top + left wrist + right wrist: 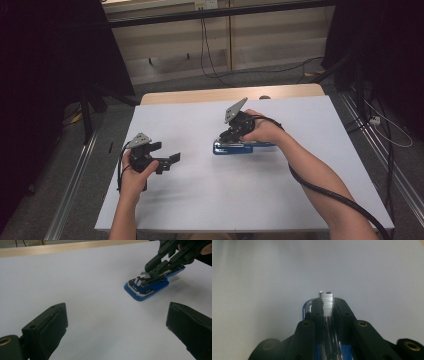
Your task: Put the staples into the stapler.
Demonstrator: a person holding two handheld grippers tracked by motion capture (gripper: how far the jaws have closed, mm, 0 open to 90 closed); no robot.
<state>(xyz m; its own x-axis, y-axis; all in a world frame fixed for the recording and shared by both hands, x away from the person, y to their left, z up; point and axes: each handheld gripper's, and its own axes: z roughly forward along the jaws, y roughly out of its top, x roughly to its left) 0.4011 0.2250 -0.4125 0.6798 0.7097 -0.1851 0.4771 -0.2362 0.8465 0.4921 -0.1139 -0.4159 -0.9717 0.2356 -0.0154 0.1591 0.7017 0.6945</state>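
Right gripper tilted down—clamping staples in stapler.

Both grippers are chunky matte black plastic. The left gripper and the right gripper each carry a grey three-cornered plate on top, dotted with small holes. Thick black cable trails off each, the right one's running toward the lower right of the frame. Brass-coloured screw inserts sit in the jaws. Forearms are bare, no sleeves.
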